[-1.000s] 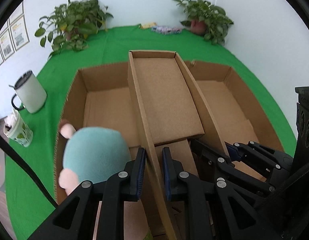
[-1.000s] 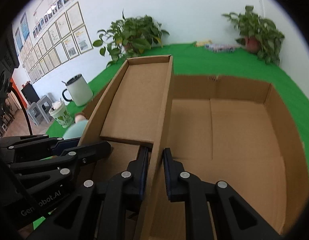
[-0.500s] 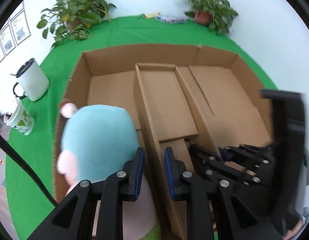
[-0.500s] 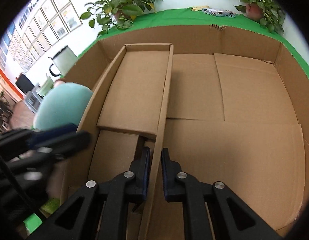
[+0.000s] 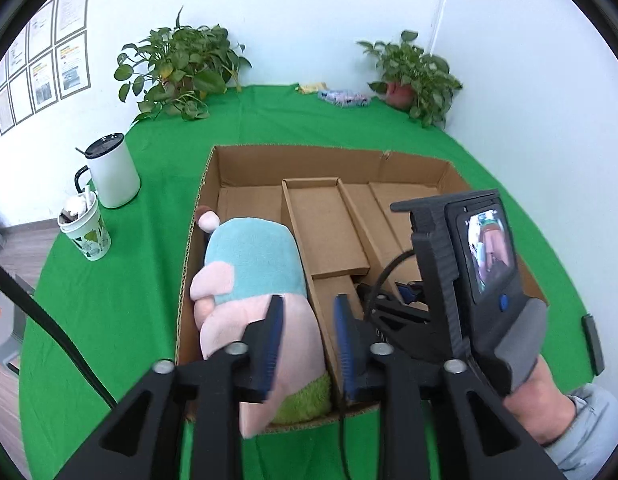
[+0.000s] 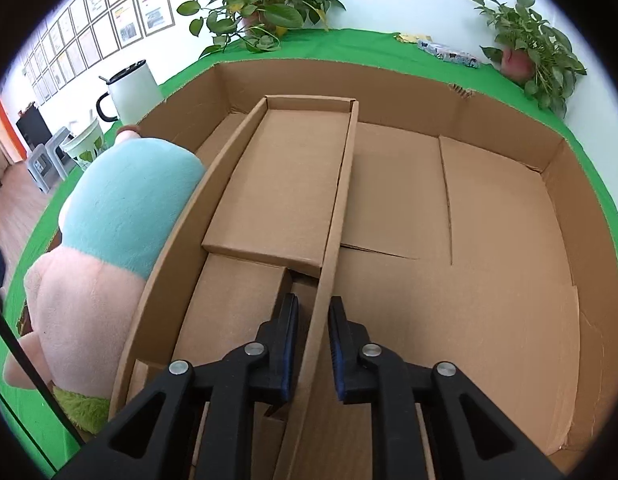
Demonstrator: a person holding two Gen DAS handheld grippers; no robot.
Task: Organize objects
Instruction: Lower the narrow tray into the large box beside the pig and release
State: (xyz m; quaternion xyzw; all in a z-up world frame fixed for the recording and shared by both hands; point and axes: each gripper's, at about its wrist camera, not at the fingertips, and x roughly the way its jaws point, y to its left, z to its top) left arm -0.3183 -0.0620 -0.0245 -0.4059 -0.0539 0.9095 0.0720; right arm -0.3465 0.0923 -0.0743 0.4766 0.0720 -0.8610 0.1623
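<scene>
A large open cardboard box [image 5: 333,160] [image 6: 509,120] sits on the green table. Inside it stands a narrow cardboard tray insert [image 5: 329,224] [image 6: 285,184]. A plush toy [image 5: 253,276] [image 6: 117,216], teal and pink with a green base, fills the box's left compartment. My left gripper [image 5: 308,338] is open, raised above the box's near edge, holding nothing. My right gripper [image 6: 312,346] is low inside the box with its jaws slightly parted, straddling the tray's right wall without pressing it. The right gripper's body also shows in the left wrist view [image 5: 461,280].
A white mug with a black lid [image 5: 111,170] [image 6: 131,88] and a paper cup [image 5: 85,228] stand left of the box. Two potted plants [image 5: 181,68] [image 5: 413,76] and small packets [image 5: 341,98] sit at the table's far edge.
Both grippers let go of the tray's walls. The tray dropped into the box. My left gripper pulled back and up; the right jaws parted slightly.
</scene>
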